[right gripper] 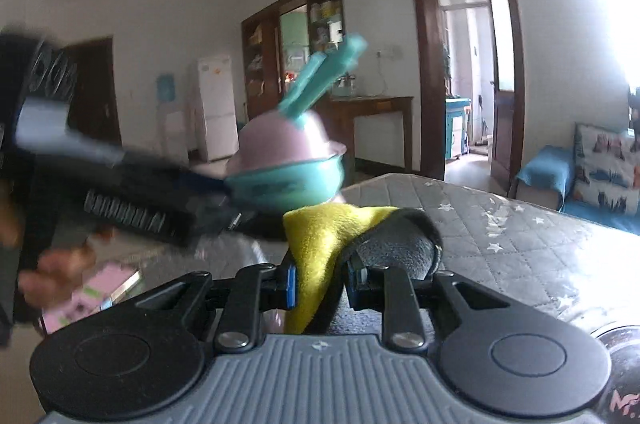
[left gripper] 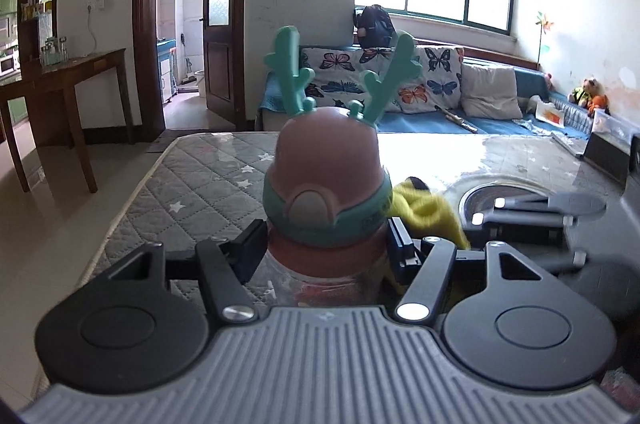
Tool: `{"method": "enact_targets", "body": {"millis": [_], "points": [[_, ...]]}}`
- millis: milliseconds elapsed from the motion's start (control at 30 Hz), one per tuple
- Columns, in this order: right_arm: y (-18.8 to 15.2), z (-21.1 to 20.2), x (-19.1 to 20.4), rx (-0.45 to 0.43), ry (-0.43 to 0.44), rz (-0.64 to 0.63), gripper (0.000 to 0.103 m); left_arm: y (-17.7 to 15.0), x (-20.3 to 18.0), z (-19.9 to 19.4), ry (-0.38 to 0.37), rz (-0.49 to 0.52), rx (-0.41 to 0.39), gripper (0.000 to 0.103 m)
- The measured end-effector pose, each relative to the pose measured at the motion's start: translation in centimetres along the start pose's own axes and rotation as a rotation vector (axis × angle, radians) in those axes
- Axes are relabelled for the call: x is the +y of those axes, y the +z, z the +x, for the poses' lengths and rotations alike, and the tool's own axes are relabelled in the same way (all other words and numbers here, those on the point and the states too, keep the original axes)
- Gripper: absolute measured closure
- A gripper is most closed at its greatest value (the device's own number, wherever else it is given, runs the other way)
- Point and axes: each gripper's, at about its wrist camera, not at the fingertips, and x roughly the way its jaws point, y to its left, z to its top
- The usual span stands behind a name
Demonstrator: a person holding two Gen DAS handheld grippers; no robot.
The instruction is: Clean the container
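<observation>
The left gripper [left gripper: 326, 248] is clamped on the neck of the bottle [left gripper: 326, 184], a clear one with a pink dome lid and green antlers [left gripper: 340, 76], held upright above the quilted table [left gripper: 192, 184]. The right gripper [right gripper: 318, 282] pinches a yellow and grey cloth [right gripper: 324, 236]. The cloth sits just beside the bottle, at its lower right side, below the green band of the lid; whether it touches is unclear.
</observation>
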Motion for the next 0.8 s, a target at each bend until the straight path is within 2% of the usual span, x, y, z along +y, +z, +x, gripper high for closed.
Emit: {"method": "enact_targets", "body": {"millis": [167,333,533,667,800], "points": [[-1.4,-0.4,3.4,0.017,-0.031,-0.13,0.081,0.1,-0.3,-0.3,0.017,-0.028,0.007,0.04],[-2.2,1.5,5.4,0.059,-0.037,-0.207,0.081,0.4,-0.7,-0.5,0.037,-0.046,0.005,0.038],[-3.4,3.2,6.4,0.147,-0.045,-0.247,0.081,0.9,-0.9,-0.4,0.051,-0.095,-0.004,0.033],[-3.6,3.3,6.4,0.17,-0.053,-0.265,0.081,1.5,-1.4,-0.4,0.077,-0.16,-0.017,0.027],[-3.7,3.7,5.8,0.189,-0.077,-0.26,0.081,1.7,-2.1,-0.1,0.144,-0.211,-0.02,0.027]]}}
